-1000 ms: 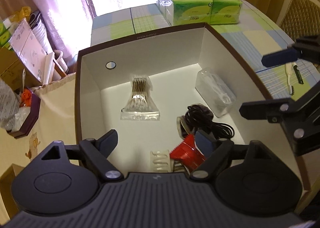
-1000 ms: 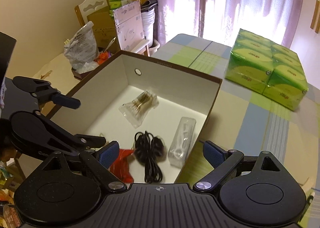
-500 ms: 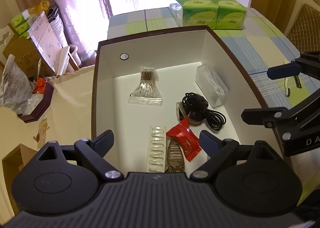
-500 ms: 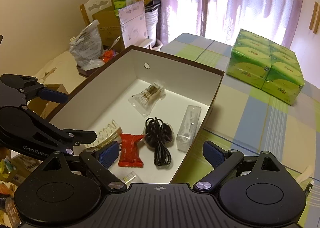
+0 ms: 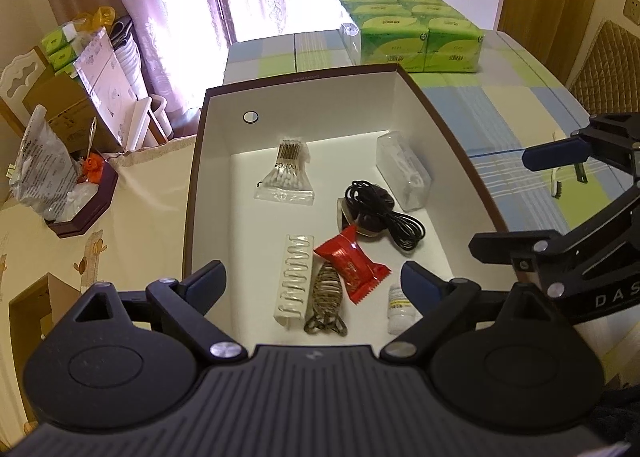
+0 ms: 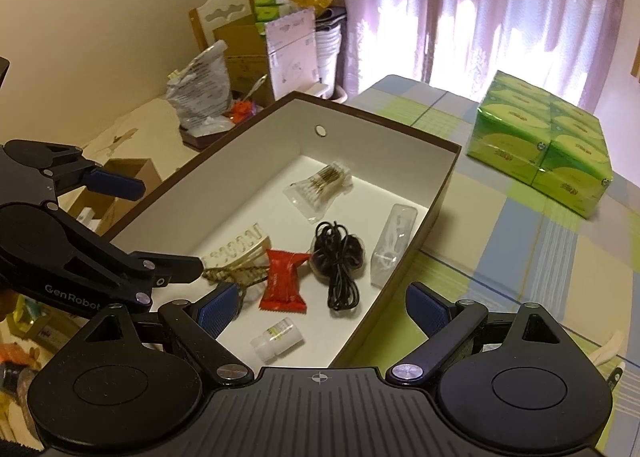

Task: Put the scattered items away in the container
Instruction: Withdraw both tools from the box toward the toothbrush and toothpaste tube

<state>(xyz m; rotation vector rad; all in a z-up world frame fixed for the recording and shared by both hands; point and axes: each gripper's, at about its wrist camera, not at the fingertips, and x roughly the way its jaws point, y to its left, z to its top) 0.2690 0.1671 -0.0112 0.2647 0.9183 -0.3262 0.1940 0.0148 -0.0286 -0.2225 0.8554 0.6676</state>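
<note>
A brown-rimmed box (image 5: 304, 77) with a white inside stands on the checked tablecloth. On its floor lie a cotton swab bag (image 5: 286, 173), a clear plastic case (image 5: 402, 175), a black cable (image 5: 378, 213), a red packet (image 5: 350, 267), a clear hair clip (image 5: 294, 283), a brown clip (image 5: 326, 303) and a small white bottle (image 5: 398, 307). My left gripper (image 5: 312, 279) hangs open and empty above the box's near end. My right gripper (image 6: 322, 307) is open and empty too, over the box's near right corner (image 6: 348, 349). Each gripper shows at the edge of the other's view.
A green tissue pack (image 5: 408, 33) sits on the cloth beyond the box. A toothbrush-like stick (image 5: 556, 181) and a dark pen-like item (image 5: 580, 173) lie on the cloth right of the box. Left of the table is a low surface with bags (image 6: 200, 97) and cartons.
Both grippers have drawn back and up from the box, so more of its floor shows. The red packet lies free of the left jaws, which opened a little wider.
</note>
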